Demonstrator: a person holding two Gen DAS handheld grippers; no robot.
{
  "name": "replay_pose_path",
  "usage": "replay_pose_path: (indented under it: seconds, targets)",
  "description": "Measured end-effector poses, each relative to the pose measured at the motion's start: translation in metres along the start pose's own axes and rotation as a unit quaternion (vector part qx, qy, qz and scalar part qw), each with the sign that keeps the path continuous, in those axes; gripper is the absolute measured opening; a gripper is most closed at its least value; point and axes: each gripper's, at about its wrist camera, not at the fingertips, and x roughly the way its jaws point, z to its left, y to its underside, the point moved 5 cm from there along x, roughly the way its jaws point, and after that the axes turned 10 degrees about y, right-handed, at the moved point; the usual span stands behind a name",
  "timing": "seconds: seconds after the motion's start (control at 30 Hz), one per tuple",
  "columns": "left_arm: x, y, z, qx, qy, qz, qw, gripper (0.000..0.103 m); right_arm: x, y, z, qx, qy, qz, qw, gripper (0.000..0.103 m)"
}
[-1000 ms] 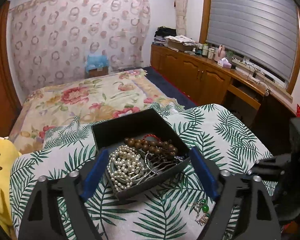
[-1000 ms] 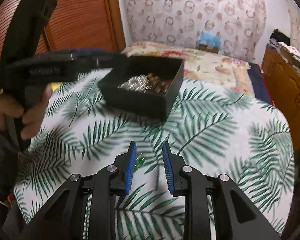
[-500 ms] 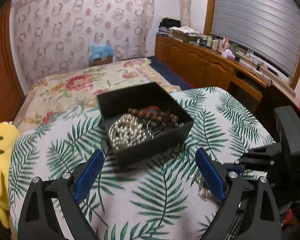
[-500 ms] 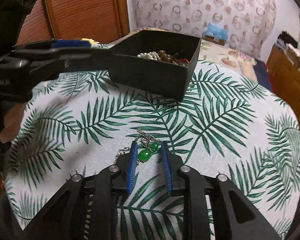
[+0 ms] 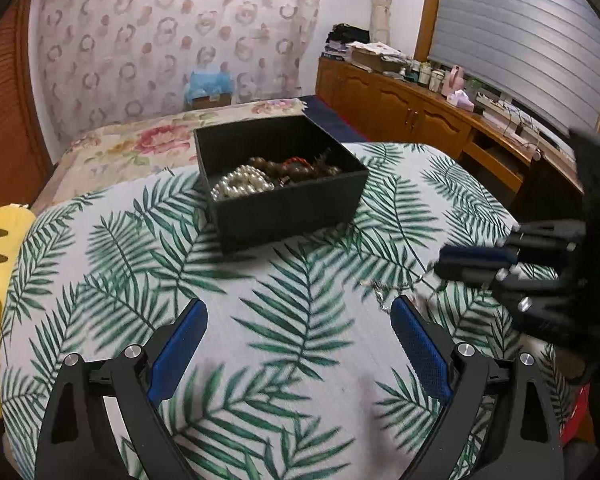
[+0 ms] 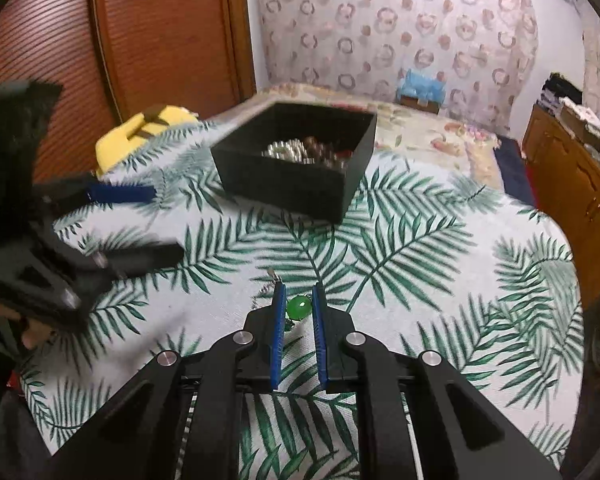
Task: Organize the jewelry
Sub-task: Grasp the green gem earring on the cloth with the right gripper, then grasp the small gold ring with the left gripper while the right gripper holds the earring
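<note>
Under me spreads a white cloth printed with green palm leaves (image 5: 300, 312). At its far left edge sits a yellow plush toy with brown stripes (image 6: 148, 128). Beyond lies a bed under a floral quilt (image 5: 140, 144), backed by a ring-patterned curtain (image 5: 172, 40). A wooden cabinet (image 5: 400, 108) cluttered with bottles and papers runs beneath a window with a grey blind (image 5: 520, 32).

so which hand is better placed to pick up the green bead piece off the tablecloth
Right. The right hand-held gripper already straddles the green bead pendant, its jaws closing around it. The left hand-held gripper is wide open over bare tablecloth, nothing between its pads.
</note>
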Motion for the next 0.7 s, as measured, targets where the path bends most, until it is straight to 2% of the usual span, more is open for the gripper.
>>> replay_pose_path:
  seconds: [0.33, 0.7]
  targets:
    - [0.003, 0.011, -0.022, 0.008, 0.009, 0.012, 0.9999, 0.089, -0.047, -0.007, -0.01, 0.011, 0.002, -0.055, 0.998, 0.015]
    - [0.025, 0.009, -0.048, 0.04, 0.013, 0.03, 0.9986, 0.088, -0.071, 0.011, -0.032, 0.031, 0.018, -0.071, 0.997, 0.015]
